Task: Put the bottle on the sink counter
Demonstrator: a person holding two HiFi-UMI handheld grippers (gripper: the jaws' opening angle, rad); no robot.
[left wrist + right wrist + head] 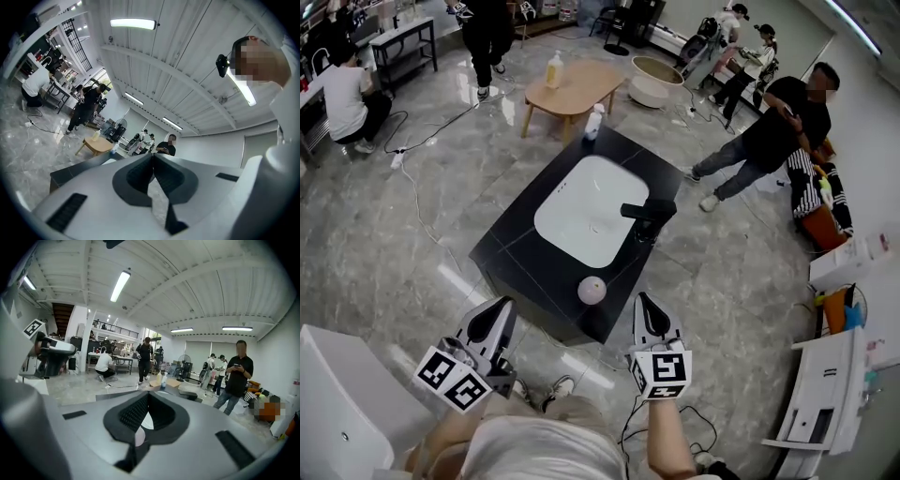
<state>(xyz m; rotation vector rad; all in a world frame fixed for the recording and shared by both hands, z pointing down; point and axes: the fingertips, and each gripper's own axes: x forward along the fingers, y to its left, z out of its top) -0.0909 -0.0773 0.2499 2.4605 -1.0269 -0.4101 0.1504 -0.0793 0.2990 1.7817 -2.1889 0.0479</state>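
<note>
Grippers both empty: left gripper [503, 305] and right gripper [645, 302] sit low in frame with their jaws pressed together. White bottle [594, 122] appears to stand at the far corner of the sink counter [511, 253], upper middle.

Risk: the bottle is tall, narrow and probably light plastic, and it is near the edge. A nudge could topple it off the glossy black slab. Basin [581, 220] is smooth, white and rounded.

Bright, even indoor light from ceiling strip lights [132, 23], which blow out to white in both gripper views; shadows are soft and short. In the head view the glossy floor [412, 234] shows pale glare streaks by the near corner of the sink counter [511, 258]. Gripper views have heavy fisheye bending, dark vignetted corners and a soft close foreground; the head view is fairly sharp.
</note>
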